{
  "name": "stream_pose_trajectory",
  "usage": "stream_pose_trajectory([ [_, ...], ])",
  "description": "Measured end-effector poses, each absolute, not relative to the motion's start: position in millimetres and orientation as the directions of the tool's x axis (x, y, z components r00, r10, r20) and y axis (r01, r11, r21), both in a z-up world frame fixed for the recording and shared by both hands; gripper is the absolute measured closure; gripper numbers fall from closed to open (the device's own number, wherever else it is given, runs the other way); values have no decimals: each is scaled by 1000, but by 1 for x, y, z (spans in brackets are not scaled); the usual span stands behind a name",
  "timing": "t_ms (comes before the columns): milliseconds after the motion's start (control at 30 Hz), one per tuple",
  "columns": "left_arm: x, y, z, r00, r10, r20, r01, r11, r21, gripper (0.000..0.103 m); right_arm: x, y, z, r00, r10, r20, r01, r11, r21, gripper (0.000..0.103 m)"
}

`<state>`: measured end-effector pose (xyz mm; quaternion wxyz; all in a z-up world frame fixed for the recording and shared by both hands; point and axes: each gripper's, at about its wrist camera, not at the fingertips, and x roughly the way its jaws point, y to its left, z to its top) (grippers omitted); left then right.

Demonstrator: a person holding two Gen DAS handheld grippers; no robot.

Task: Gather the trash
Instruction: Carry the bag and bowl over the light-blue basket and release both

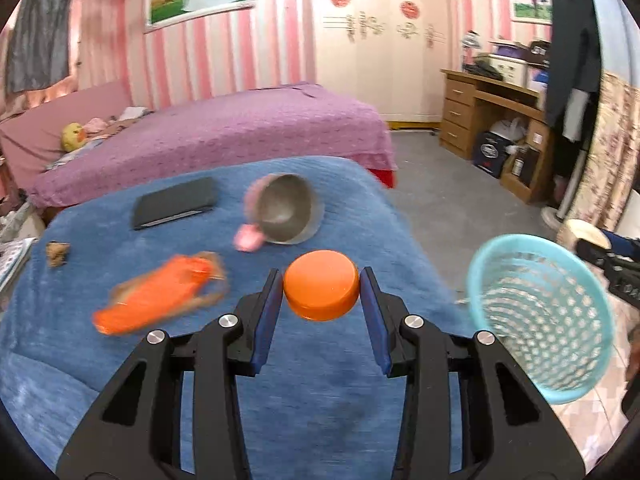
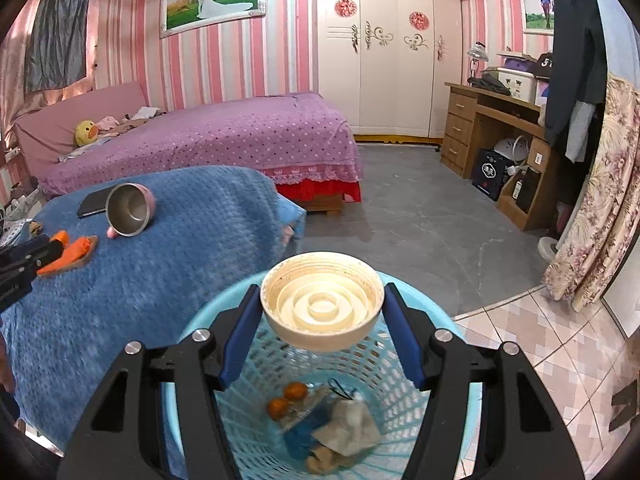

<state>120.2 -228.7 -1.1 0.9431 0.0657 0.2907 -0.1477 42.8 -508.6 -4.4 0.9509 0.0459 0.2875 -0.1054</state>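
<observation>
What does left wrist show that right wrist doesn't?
Left wrist only: the left hand-held gripper clamped on an orange cap, and a brown scrap at the blanket's edge.

Right wrist only: the right hand-held gripper clamped on a cream lid over the basket, with trash at its bottom.

Both: blue blanket, tipped cup, black phone, orange wrapper, basket, purple bed.

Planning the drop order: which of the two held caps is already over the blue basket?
The cream ridged plastic cap in the right gripper, directly above the blue mesh basket; the orange cap is over the blanket.
</observation>
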Motion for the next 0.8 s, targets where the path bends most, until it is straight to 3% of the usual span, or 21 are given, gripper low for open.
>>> stream_pose_trajectory([
  [400,96,-346,-24,734,-339,-588,458,887,60,64,32,-559,-29,788,-153,-596,224,973,46,42],
  [767,110,-394,-47,699,-361,-617,515,853,85,64,35,-573,-41,781,-140,-608,224,972,65,42],
  [800,113,-395,-48,695,-361,-621,513,855,77,60,35,-573,-41,782,-140,-607,226,972,66,42],
])
